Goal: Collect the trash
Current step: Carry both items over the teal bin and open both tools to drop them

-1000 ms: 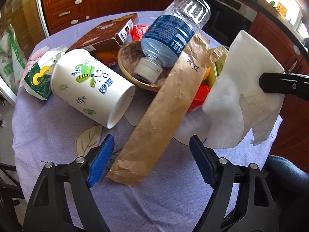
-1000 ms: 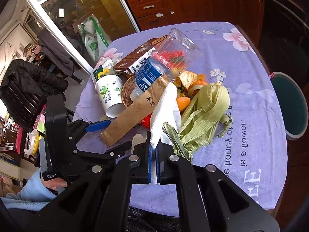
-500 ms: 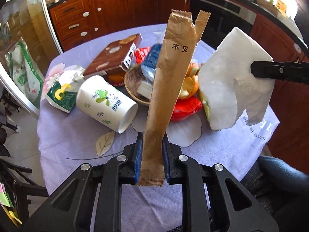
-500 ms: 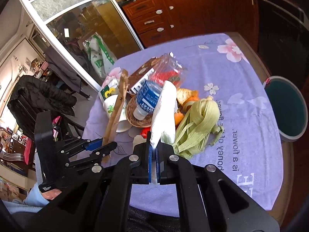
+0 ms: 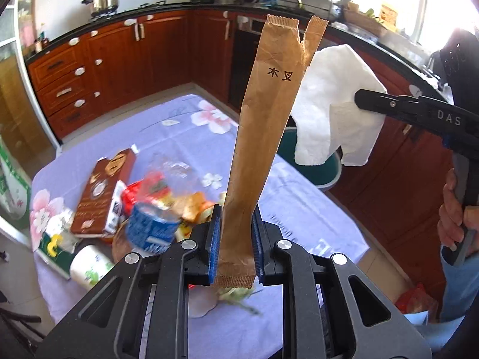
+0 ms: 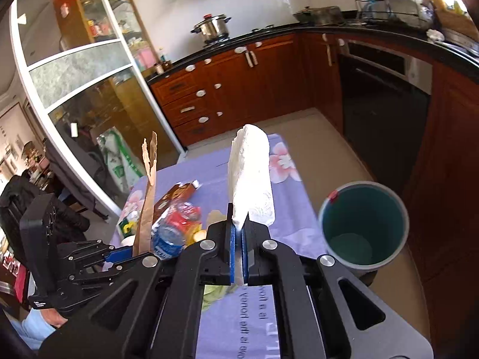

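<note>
The left gripper [image 5: 234,240] has its fingers clamped on the lower end of a brown paper sleeve [image 5: 263,137], which stands up beyond the fingertips. The right gripper [image 6: 238,254] pinches a white napkin [image 6: 251,179] that rises ahead of its fingers. The teal bin [image 6: 363,230] sits just right of the right fingers, below table [image 6: 287,224] level. Both pieces are best carried squarely over the rim before letting go, since light paper may drift.

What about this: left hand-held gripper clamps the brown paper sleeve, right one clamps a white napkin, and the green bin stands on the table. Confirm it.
Not quite: the green bin stands on the floor beside the table, as the right wrist view shows. The rest holds: the left hand-held gripper clamps the brown paper sleeve, and the right hand-held gripper clamps the white napkin.
</note>
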Action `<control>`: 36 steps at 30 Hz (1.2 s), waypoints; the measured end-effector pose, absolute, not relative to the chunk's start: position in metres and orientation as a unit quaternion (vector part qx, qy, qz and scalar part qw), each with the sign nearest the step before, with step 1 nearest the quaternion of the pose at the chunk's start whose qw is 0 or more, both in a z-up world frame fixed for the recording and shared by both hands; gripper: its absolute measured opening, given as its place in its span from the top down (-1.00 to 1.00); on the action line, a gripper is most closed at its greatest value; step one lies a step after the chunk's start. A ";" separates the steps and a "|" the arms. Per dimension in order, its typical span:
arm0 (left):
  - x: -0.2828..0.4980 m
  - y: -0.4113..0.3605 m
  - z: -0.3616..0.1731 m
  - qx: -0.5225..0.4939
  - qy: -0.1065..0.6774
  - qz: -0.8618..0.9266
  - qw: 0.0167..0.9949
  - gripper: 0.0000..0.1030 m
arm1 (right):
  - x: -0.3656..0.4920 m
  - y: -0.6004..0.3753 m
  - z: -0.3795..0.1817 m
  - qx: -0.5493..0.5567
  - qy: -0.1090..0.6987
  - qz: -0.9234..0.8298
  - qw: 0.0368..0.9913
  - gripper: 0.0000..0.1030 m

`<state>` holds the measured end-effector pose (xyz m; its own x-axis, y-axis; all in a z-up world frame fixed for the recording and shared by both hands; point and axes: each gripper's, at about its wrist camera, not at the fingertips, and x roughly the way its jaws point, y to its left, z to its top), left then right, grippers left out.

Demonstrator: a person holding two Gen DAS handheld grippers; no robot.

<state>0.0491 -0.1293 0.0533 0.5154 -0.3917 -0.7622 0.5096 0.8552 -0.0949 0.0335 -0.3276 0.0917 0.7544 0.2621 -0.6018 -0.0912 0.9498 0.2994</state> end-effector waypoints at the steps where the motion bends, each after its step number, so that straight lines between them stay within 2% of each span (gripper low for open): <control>1: 0.056 -0.146 0.052 0.073 0.423 -0.270 0.862 0.62 | 0.037 -0.342 0.089 0.131 0.337 0.082 0.929 0.94; 6: 0.097 -0.224 0.032 0.067 0.459 -0.318 0.827 0.62 | 0.056 -0.409 0.064 0.152 0.349 0.033 0.924 0.94; 15: 0.163 -0.351 -0.034 0.072 0.526 -0.359 0.768 0.62 | 0.089 -0.499 -0.004 0.196 0.399 -0.023 0.895 0.94; 24: 0.212 -0.403 -0.093 0.056 0.574 -0.350 0.738 0.55 | 0.126 -0.533 -0.049 0.205 0.448 -0.048 0.869 0.93; 26: 0.217 -0.409 -0.101 0.063 0.577 -0.340 0.740 0.17 | 0.133 -0.535 -0.056 0.205 0.455 -0.050 0.865 0.93; 27: 0.218 -0.409 -0.102 0.065 0.577 -0.335 0.742 -0.11 | 0.136 -0.537 -0.059 0.206 0.457 -0.051 0.864 0.93; 31: 0.219 -0.405 -0.102 0.076 0.570 -0.326 0.751 -0.33 | 0.146 -0.539 -0.069 0.210 0.468 -0.053 0.857 0.93; 34: 0.216 -0.402 -0.099 0.081 0.567 -0.313 0.758 -0.60 | 0.151 -0.539 -0.074 0.211 0.472 -0.051 0.855 0.93; 36: 0.217 -0.400 -0.091 0.075 0.566 -0.309 0.761 -0.69 | 0.156 -0.537 -0.076 0.211 0.473 -0.048 0.854 0.93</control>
<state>0.2168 -0.3996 -0.0909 0.1694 -0.3851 -0.9072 0.5545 0.7982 -0.2353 0.1563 -0.5369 -0.0756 0.5478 0.1172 -0.8283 0.2826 0.9060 0.3151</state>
